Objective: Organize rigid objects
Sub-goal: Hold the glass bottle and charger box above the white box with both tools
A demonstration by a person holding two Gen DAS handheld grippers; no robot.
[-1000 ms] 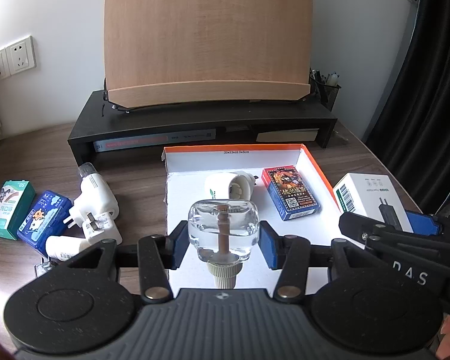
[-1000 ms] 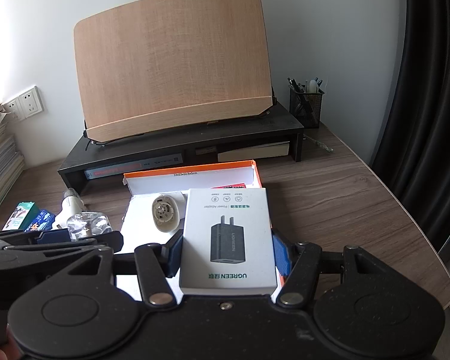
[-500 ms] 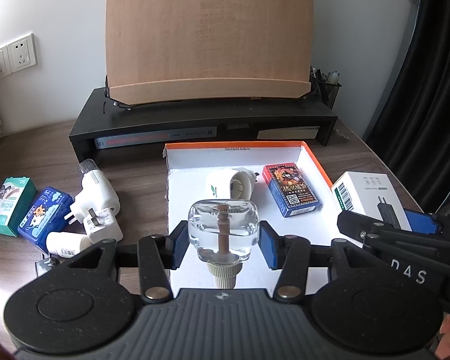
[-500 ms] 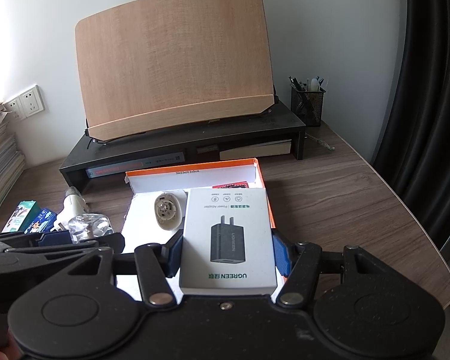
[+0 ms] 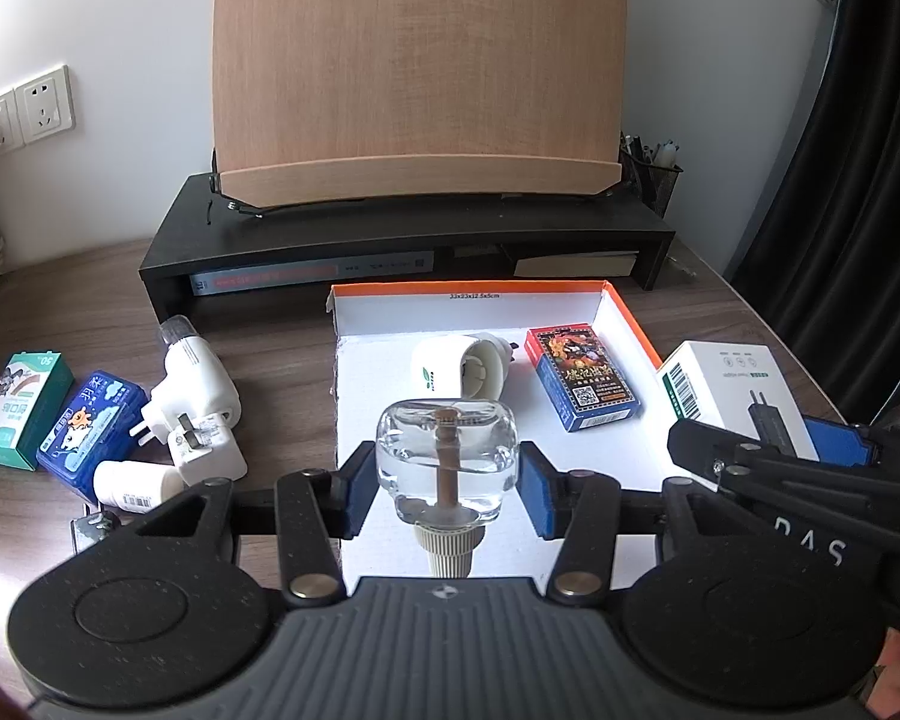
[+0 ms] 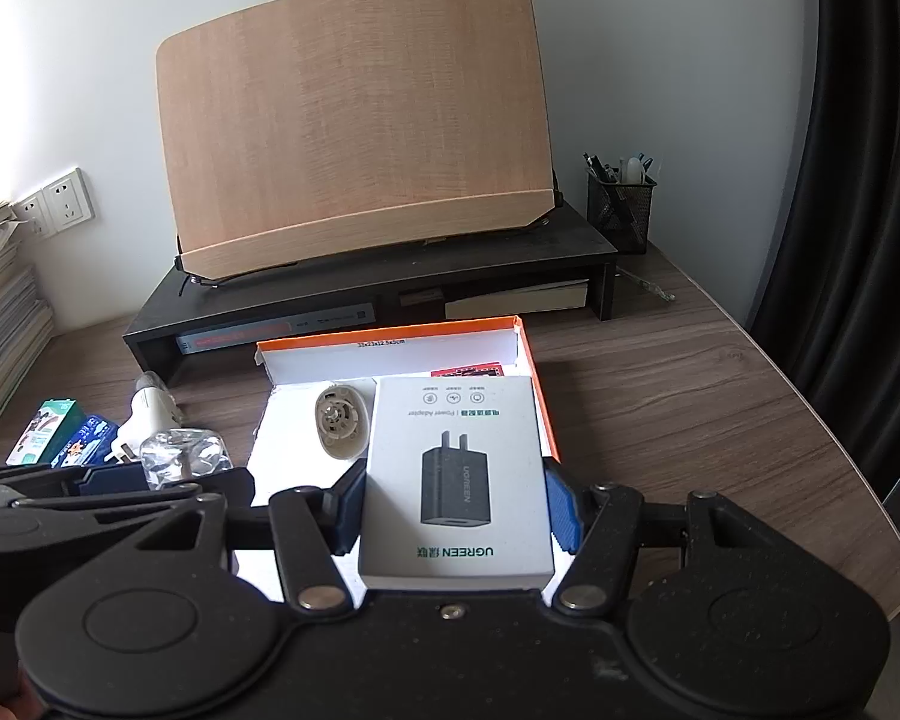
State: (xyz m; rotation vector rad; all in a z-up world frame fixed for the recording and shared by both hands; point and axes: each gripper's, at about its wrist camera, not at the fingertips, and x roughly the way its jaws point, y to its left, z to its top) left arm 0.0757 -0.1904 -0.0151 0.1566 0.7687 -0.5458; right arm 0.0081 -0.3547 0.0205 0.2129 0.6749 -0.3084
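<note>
Left gripper (image 5: 447,489) was clenched on a clear glass liquid bottle with a brown wick and ribbed beige cap (image 5: 447,456), blue pads pressing both its sides, cap toward the camera, held above the near part of a shallow white cardboard box with an orange rim (image 5: 624,315). Right gripper (image 6: 455,507) grasped a white rectangular power-adapter carton printed with a black plug (image 6: 455,480) between its blue pads, over the same box's right edge. Inside the box lay a white cylindrical plug-in device (image 5: 459,367) on its side and, to its right, a blue-and-red card pack (image 5: 582,384). On the dark wood-grain desk (image 5: 270,330), left of the box, sat a cluster: white plug adapters (image 5: 195,402), a small white bottle (image 5: 132,483), a blue packet (image 5: 90,426) and a green-and-white carton (image 5: 21,408).
</note>
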